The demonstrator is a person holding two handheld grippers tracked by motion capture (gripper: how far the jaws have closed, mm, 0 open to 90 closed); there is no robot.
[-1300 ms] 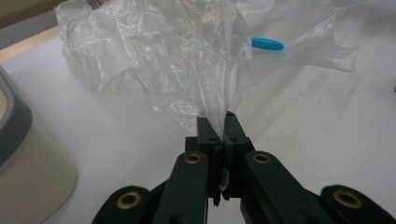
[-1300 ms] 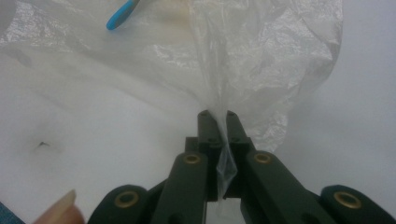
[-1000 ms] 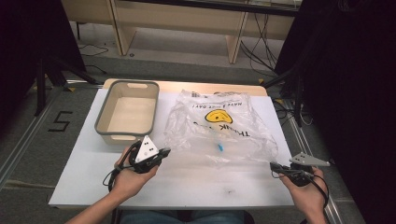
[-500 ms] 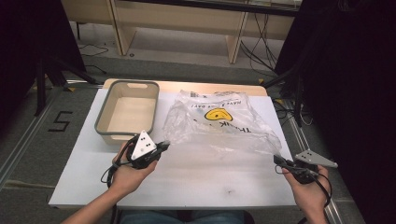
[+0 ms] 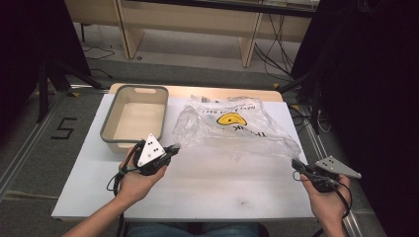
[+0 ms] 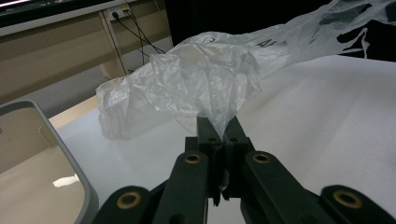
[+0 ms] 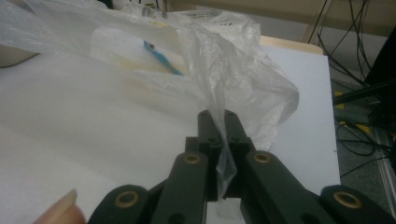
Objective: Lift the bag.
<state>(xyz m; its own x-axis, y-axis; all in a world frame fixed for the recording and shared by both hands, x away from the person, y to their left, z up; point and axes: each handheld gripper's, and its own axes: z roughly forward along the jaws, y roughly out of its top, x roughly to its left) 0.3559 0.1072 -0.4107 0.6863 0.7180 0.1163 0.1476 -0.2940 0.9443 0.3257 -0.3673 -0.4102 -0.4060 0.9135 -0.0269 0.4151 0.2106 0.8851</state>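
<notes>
Plastic bag lies on the white table beside the grey tub, its near corners clamped by the left gripper and right gripper, apparently to spread it.

Grey floor with a black "5" marked left of the white tabletop. Pale wooden bench behind, black cables beneath. Dark curtain at right.

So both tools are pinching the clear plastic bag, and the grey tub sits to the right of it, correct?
Not quite: in the high view the grey tub sits left of the plastic bag. Both the left tool and right tool do pinch it.
</notes>
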